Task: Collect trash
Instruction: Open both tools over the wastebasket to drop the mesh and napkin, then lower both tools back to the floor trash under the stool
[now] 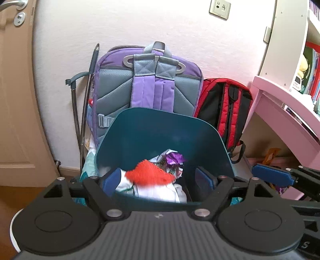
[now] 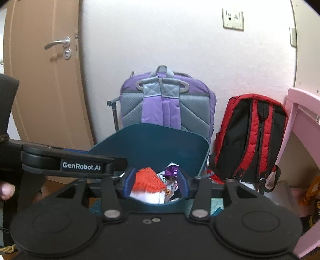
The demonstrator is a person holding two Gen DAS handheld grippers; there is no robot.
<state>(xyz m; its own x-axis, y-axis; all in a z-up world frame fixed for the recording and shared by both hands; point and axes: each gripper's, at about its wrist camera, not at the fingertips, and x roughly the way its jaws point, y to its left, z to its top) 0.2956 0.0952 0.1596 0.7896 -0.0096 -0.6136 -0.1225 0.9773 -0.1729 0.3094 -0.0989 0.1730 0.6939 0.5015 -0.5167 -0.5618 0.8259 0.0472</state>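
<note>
while both hang over the teal bin (image 1: 160,130), left gripper (image 1: 160,180) and right gripper (image 2: 156,183) gape empty.

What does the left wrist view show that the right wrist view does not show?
Only the left wrist view shows the bookshelf with books above the pink desk.

Only the right wrist view shows the whole door handle and the GenRobot.AI label on the left gripper's body.

Both show the teal trash bin, the orange-red trash piece inside it, the purple backpack, the red backpack and the wall socket.
</note>
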